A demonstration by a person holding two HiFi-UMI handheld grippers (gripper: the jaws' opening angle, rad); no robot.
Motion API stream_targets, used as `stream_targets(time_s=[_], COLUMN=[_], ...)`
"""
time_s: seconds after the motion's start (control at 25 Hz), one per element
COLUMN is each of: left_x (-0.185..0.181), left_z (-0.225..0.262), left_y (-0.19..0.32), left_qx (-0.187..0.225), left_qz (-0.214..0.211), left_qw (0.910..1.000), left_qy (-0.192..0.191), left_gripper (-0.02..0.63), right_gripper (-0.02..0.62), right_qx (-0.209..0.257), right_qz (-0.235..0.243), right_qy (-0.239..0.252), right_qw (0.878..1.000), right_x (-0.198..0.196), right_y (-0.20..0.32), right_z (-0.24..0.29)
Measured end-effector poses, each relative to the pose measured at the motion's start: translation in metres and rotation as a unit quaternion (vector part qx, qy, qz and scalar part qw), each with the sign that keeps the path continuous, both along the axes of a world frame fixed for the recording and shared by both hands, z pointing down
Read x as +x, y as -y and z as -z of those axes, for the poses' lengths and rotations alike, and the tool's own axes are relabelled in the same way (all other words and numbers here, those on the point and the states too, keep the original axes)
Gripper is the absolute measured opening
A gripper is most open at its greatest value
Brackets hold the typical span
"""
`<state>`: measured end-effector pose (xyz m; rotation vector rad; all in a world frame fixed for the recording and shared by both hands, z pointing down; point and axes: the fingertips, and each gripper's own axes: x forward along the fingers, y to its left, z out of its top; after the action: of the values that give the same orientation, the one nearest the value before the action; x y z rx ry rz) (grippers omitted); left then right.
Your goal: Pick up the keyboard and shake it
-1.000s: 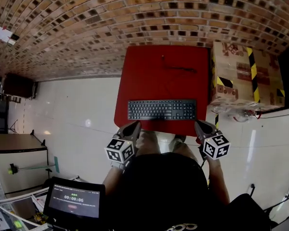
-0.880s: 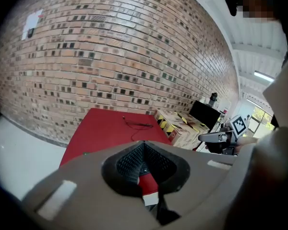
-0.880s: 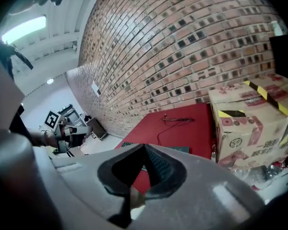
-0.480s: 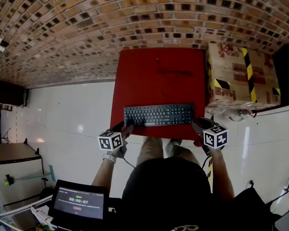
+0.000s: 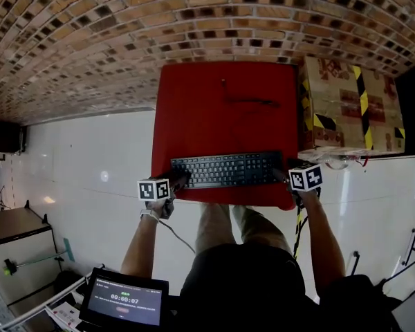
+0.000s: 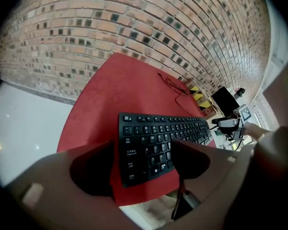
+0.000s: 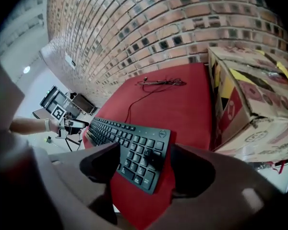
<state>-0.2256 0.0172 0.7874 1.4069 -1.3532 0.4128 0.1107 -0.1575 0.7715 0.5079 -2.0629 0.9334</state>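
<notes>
Setting: brick wall (image 5: 124, 33) behind, pale floor below, red table (image 5: 221, 116) in the middle.

- Left gripper (image 6: 144, 163): jaws spread wide, having just been opening. The keyboard's left end shows between them, pads clear of it. It hangs at the table's near left corner.
- Right gripper (image 7: 144, 164): jaws likewise spread and just opened, framing the keyboard's right end without contact, at the near right corner.
- Keyboard (image 5: 225, 169): black, flat on the table, lying along the near edge.
- Cable (image 5: 245, 101): thin, lying toward the far edge.
- Cardboard box (image 5: 349, 106): just beside the table's right edge.

Step in hand: approach for the pick-up; nothing is lifted yet.

Next move calls for seating both ends between the pads, closing both grippers together, then lifting level.
</notes>
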Motion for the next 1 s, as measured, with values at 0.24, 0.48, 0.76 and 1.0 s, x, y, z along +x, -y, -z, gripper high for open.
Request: stream_targets(time_s=[0.24,0.48,0.76,1.0], left_x=[0.003,0.003,0.002,-0.006], left_z=[-0.019,-0.024,-0.024,-0.025], left_y=[0.007,0.012,0.008,0.009], left_qx=[-0.016,-0.031,-0.038,-0.031], left_qz=[-0.029,-0.054,-0.057,-0.050], left_qw=[0.9993,0.9978,0.9974,0.9972], left_qy=[-0.017,-0.020,-0.020,-0.046], left_gripper=[0.399,0.379,0.357,0.298], right_gripper=[0.356,0.359,0.360,0.345], right_qx=[-0.002,-0.026,-0.110,-0.201], right_qz=[0.015,0.015,0.003,0.000], right_qy=[-0.036,-0.072,-0.008,0.120], right_qw=[0.999,0.997,0.994,0.972], right_x=[-0.013,-0.014,-0.017,-0.014], right_y=[-0.001,-0.008,-0.014,-0.026], right_z=[-0.017,-0.036,-0.029,-0.007])
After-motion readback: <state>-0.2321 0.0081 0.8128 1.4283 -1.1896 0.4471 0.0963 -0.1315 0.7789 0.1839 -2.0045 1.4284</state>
